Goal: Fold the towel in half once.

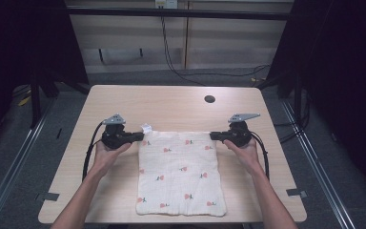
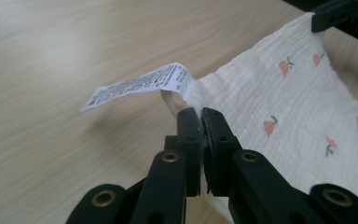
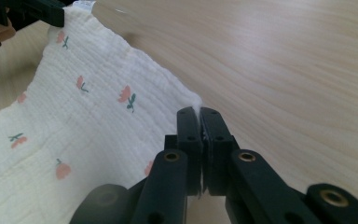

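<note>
The cloth (image 1: 180, 173) lies on the table (image 1: 124, 102). The left gripper (image 1: 142, 137) is at its far left corner, the right gripper (image 1: 213, 136) at its far right corner, and the tag (image 1: 147, 128) just beyond its far left corner.

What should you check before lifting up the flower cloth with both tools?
1. Left tool shut on the cloth's far left corner: ok, jaws closed on the fabric beside the white label.
2. Right tool shut on the far right corner: ok, jaws closed on the edge.
3. Far edge between the two tools pulled even: ok, it runs nearly straight in the high view.
4. Nothing resting on the cloth: ok, its top is bare.
5. Near edge free to follow: cannot tell, it lies at the table's front edge.
6. How deep the fabric sits in each tool: cannot tell.
</note>
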`<control>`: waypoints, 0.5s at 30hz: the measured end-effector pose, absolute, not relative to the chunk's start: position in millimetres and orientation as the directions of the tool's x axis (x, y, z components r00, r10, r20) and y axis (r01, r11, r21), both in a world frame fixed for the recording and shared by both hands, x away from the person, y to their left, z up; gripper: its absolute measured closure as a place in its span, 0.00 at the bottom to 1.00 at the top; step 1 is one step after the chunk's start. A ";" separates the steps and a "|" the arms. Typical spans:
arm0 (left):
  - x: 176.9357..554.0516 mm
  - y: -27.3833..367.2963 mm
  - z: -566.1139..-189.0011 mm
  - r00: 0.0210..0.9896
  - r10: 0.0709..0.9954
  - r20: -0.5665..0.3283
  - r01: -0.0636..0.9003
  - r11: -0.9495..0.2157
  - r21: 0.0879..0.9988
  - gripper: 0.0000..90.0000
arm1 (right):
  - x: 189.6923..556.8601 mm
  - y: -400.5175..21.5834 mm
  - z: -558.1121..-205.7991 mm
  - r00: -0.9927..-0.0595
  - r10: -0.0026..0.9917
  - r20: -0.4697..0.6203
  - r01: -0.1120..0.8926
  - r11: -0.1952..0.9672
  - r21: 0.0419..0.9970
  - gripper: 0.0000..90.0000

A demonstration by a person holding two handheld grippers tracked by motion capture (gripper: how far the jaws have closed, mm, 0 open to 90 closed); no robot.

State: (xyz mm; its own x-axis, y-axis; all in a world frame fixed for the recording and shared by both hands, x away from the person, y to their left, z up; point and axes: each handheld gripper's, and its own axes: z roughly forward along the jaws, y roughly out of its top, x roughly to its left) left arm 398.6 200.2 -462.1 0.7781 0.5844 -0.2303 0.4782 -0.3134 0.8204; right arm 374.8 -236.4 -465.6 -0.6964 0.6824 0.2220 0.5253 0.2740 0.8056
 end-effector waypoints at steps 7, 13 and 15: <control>395.3 202.9 -447.3 0.793 0.572 -0.212 0.431 -0.281 0.857 0.96 | 373.0 -232.8 -447.1 -0.712 0.673 0.198 0.471 0.248 0.847 0.97; 386.6 196.5 -428.5 0.817 0.543 -0.193 0.387 -0.269 0.882 0.96 | 367.0 -235.5 -428.3 -0.727 0.658 0.196 0.431 0.216 0.876 0.97; 384.4 195.6 -421.9 0.822 0.539 -0.187 0.368 -0.252 0.895 0.96 | 363.2 -235.6 -418.3 -0.729 0.664 0.167 0.406 0.223 0.886 0.97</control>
